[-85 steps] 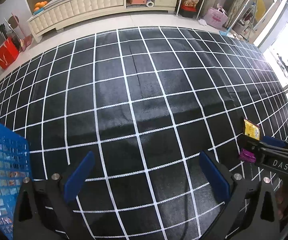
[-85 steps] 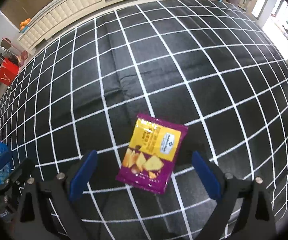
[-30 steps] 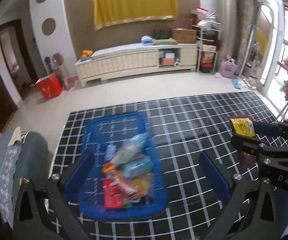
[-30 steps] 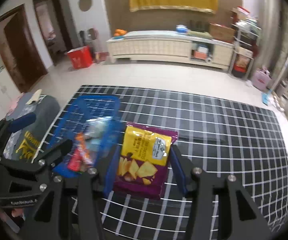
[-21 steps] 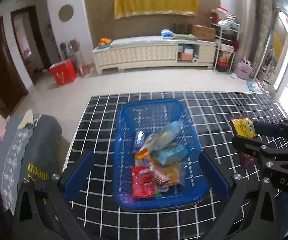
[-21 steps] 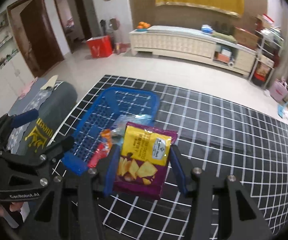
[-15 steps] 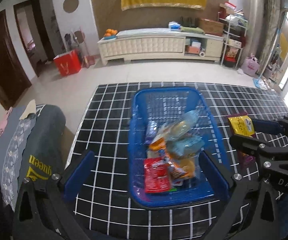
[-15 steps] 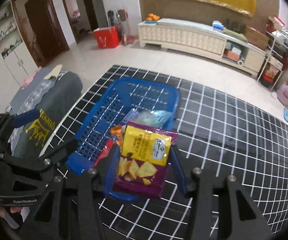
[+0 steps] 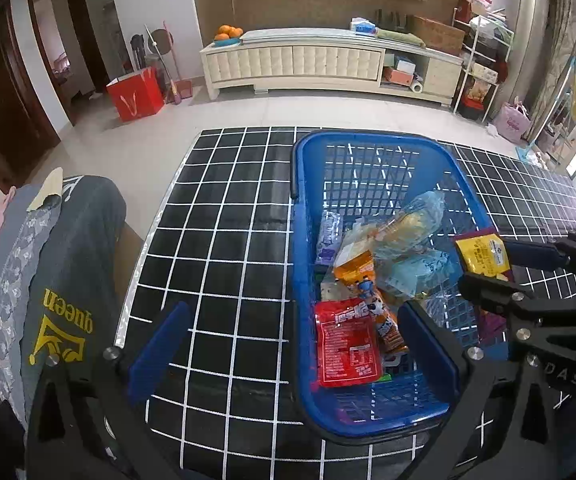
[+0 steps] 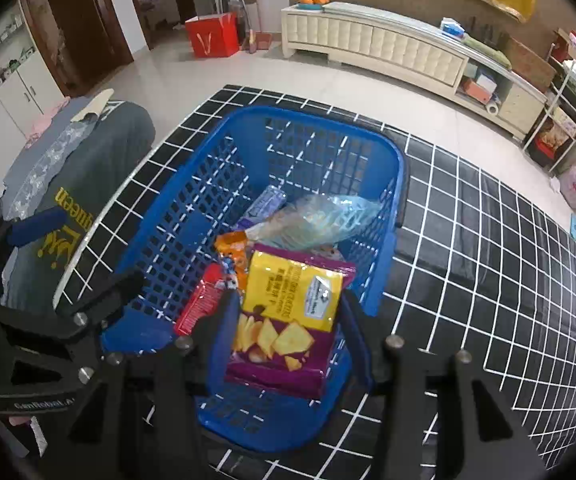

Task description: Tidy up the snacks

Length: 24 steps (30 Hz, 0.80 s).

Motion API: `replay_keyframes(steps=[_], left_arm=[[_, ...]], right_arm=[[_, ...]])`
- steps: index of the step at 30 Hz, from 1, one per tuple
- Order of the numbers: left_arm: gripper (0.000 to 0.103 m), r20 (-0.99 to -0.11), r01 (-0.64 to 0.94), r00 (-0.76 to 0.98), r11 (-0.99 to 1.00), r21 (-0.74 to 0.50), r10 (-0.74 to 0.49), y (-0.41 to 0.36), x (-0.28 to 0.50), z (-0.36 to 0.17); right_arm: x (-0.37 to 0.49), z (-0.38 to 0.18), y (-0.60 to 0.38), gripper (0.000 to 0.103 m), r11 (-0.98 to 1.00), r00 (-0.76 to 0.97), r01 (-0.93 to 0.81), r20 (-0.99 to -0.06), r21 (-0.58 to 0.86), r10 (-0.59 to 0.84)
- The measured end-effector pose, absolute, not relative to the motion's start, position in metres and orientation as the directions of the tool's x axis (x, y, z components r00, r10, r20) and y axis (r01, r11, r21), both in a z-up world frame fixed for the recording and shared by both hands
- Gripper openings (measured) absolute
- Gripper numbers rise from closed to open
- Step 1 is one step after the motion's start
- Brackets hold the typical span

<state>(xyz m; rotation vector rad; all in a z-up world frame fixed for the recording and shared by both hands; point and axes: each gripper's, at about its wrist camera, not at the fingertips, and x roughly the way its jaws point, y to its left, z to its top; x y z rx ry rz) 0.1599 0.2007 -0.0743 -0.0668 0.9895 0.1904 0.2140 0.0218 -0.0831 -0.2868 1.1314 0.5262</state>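
A blue plastic basket (image 9: 376,140) (image 10: 207,196) stands on the black checked mat and holds several snack packs, among them a red pack (image 9: 346,346) and a clear blue bag (image 10: 316,216). My right gripper (image 10: 285,320) is shut on a yellow and purple chip bag (image 10: 288,308), held above the basket's near end. From the left wrist view the same bag (image 9: 482,254) hangs over the basket's right rim, in the right gripper (image 9: 488,264). My left gripper (image 9: 292,344) stands open with nothing between its fingers, straddling the basket's left wall.
The black mat with a white grid (image 9: 223,248) ends at a pale tiled floor. A chair draped with grey clothing (image 9: 59,272) stands by the mat's left edge. A white low cabinet (image 9: 328,64) and a red bag (image 9: 135,94) line the far wall.
Both grippers have swung left and sunk toward the basket, which has slid rightward in both views. The chip bag stays gripped and now hangs over the basket's contents.
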Motion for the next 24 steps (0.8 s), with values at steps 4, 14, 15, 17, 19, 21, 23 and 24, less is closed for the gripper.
replay_keyframes(steps=[4, 14, 15, 17, 19, 21, 23, 24], left_arm=[[0.103, -0.837, -0.201, 0.530, 0.979, 0.029, 0.134, 0.203, 0.158, -0.074], [0.103, -0.817, -0.214, 0.558, 0.976, 0.029, 0.147, 0.203, 0.142, -0.054], [0.103, -0.810, -0.213, 0.569, 0.977, 0.023, 0.143, 0.202, 0.139, -0.049], [0.103, -0.799, -0.204, 0.587, 0.979, 0.015, 0.134, 0.200, 0.134, -0.041], [0.103, -0.789, -0.200, 0.598, 0.980, 0.023, 0.141, 0.195, 0.131, -0.033], [0.103, -0.778, -0.195, 0.612, 0.981, 0.021, 0.138, 0.190, 0.128, -0.026], [0.103, -0.763, -0.180, 0.634, 0.984, 0.009, 0.122, 0.181, 0.123, -0.017], [0.103, -0.757, -0.173, 0.643, 0.985, 0.006, 0.117, 0.177, 0.122, -0.014]], right_arm=[[0.209, -0.083, 0.025, 0.056, 0.829, 0.318, -0.557, -0.914, 0.036, 0.253], [0.198, -0.060, 0.011, 0.078, 0.848, 0.378, -0.528, -0.883, 0.041, 0.279], [0.195, -0.056, 0.008, 0.078, 0.850, 0.389, -0.525, -0.877, 0.041, 0.282], [0.188, -0.044, -0.001, 0.081, 0.857, 0.427, -0.515, -0.856, 0.035, 0.292], [0.182, -0.033, -0.012, 0.086, 0.863, 0.466, -0.505, -0.833, 0.028, 0.300], [0.175, -0.023, -0.023, 0.088, 0.872, 0.501, -0.490, -0.812, 0.019, 0.299], [0.168, -0.012, -0.035, 0.089, 0.878, 0.533, -0.478, -0.791, 0.011, 0.301], [0.162, -0.005, -0.042, 0.091, 0.880, 0.556, -0.474, -0.773, 0.007, 0.305]])
